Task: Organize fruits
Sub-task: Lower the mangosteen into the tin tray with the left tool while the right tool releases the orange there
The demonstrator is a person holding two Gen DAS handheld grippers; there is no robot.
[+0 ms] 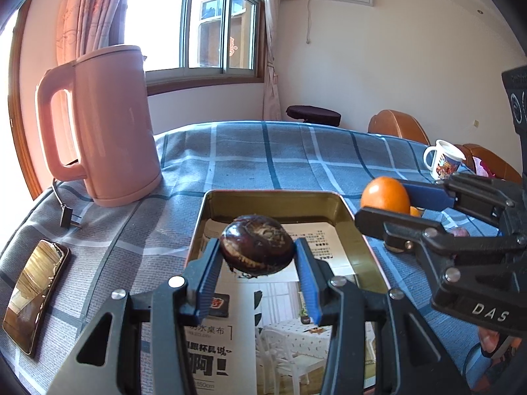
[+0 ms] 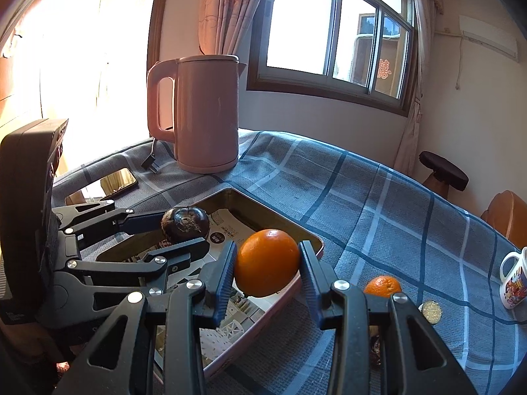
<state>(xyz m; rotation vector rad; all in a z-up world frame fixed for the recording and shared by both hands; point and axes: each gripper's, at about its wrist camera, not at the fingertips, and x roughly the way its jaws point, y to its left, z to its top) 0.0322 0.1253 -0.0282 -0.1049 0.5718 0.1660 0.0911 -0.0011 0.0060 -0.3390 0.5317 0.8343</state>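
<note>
Blue checked cloth [image 1: 296,151] covers the table, with a window and pink curtains behind it. On that cloth lies a rectangular metal tray [image 1: 273,197], lined with printed paper, and I place everything else by that tray.

My left claw [image 1: 257,256] is clenched on a dark purple fruit [image 1: 257,247]; both blue pads press its sides and it hangs above the tray's near half, clear of the paper. My right claw [image 2: 267,263] is clenched on an orange [image 2: 266,262], held above the tray's right-hand rim as my right camera sees it. Both claws tilt downward toward the tray.

1 smaller orange [image 2: 382,285] sits on the cloth to the right of the tray, and just beside it lies a small round yellowish thing [image 2: 432,311] that I cannot identify. A pink kettle [image 1: 108,125] stands upright beyond the tray's far left corner, its plug [image 1: 67,219] lying on the cloth nearby. A phone [image 1: 34,296] lies flat to the left of the tray. A white mug [image 2: 513,278] with a coloured print stands well apart to the right of the tray, near the table's edge.
</note>
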